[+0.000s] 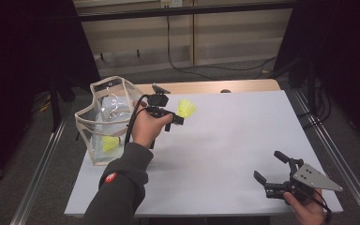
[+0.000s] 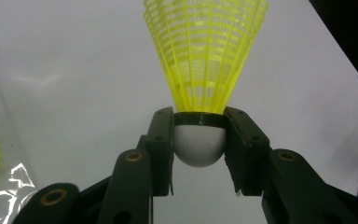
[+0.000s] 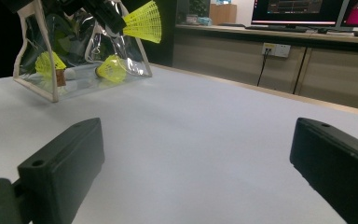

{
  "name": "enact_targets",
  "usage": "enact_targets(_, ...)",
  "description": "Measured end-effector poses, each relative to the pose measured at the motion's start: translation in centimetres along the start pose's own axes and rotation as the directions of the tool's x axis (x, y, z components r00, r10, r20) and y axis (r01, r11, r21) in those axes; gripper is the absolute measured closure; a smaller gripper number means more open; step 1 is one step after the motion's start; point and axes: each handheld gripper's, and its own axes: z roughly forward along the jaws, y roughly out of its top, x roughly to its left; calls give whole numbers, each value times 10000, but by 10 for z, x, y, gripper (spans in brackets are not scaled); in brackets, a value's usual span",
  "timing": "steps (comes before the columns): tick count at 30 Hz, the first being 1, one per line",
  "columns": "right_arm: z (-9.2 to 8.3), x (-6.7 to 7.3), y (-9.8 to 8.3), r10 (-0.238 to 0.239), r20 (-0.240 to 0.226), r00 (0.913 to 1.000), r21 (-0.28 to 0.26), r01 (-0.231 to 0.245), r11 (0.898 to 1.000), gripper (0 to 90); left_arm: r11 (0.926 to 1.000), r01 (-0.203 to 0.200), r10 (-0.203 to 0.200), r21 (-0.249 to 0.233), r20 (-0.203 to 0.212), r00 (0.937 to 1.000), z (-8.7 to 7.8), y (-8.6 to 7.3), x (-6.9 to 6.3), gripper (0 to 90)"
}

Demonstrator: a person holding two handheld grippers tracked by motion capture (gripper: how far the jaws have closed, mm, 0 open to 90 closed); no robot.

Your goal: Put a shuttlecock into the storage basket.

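White table (image 1: 225,140), bare ahead of the right gripper (image 1: 273,176), whose jaws stand wide apart with nothing between them. The left gripper (image 1: 177,118) is raised above the surface, clamped on the white cork of a yellow shuttlecock (image 1: 186,108). Just behind it stands a clear pouch (image 1: 104,119) containing more shuttlecocks. Wooden cabinets (image 1: 192,33) and trailing cables beyond; dark surroundings.

- A white desk (image 1: 225,140) with a wooden edge along its far side.
- Pale wooden cabinets (image 1: 234,33) against the back wall, with black cables (image 1: 178,61) hanging in front of them and trailing over the grey floor.
- A wall socket (image 3: 272,49) on the cabinet front.
- Two lit monitors (image 3: 303,9) on the counter above.
- Metal rails (image 1: 42,164) along both sides of the desk.
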Motion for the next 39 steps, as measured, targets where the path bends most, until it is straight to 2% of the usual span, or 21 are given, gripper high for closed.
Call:
enact_targets(17,0,1,0,-19,0,10000,-3,19,10000,27,10000,52,-53,-73,-73,10000,-17,4,-1,647)
enact_targets(23,0,0,0,-34,-2,10000,9,34,10000,27,10000,89,-89,-39,-114,9999,-23,4,0,647)
enact_targets(26,0,1,1,-21,-9,10000,3,21,10000,27,9999,145,-144,-24,14,9999,-26,4,2,647)
enact_targets(39,0,1,0,-7,4,10000,-15,7,10000,27,9999,51,-50,139,-81,10000,-34,7,1,647)
